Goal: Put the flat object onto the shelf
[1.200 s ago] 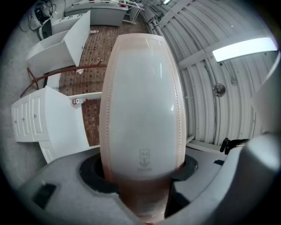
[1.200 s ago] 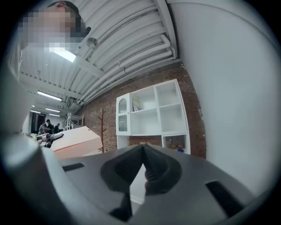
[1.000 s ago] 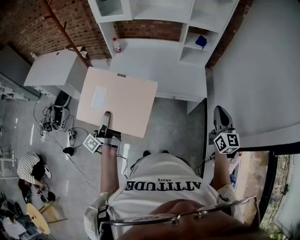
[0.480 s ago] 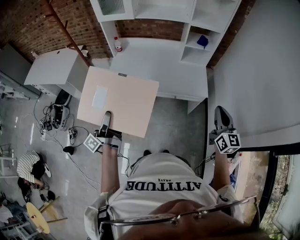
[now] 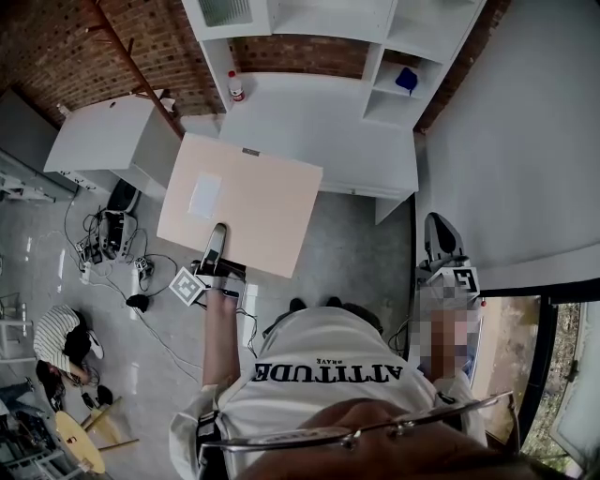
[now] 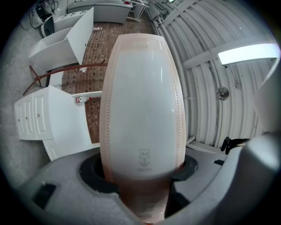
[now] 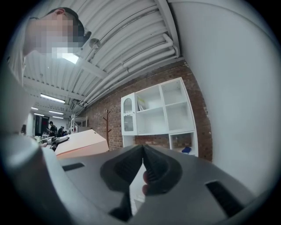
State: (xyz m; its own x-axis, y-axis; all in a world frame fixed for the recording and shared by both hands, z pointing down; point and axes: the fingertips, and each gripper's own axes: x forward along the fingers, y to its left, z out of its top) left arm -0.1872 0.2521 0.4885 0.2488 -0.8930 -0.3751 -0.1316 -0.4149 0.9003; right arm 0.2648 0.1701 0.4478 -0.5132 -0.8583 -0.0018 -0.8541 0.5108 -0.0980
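Observation:
The flat object [image 5: 239,204], a large pale-pink board with a white label, is held level in front of the person, short of the white desk [image 5: 319,131]. My left gripper [image 5: 216,246] is shut on its near edge. In the left gripper view the board [image 6: 142,101] runs away from the jaws, which clamp it from both sides at my left gripper [image 6: 142,176]. My right gripper [image 5: 439,234] hangs at the right beside the white wall, jaws together with nothing in them. In its own view my right gripper [image 7: 143,154] is shut and faces the white shelf unit [image 7: 160,112].
The shelf unit [image 5: 309,19] stands on the desk against a brick wall. A blue thing [image 5: 405,81] lies in a right cubby and a small bottle [image 5: 235,90] stands at the desk's back left. A white cabinet [image 5: 112,141] and cables are on the left.
My right gripper has edged forward toward the shelf unit. The left gripper keeps its hold on the board and has barely moved.

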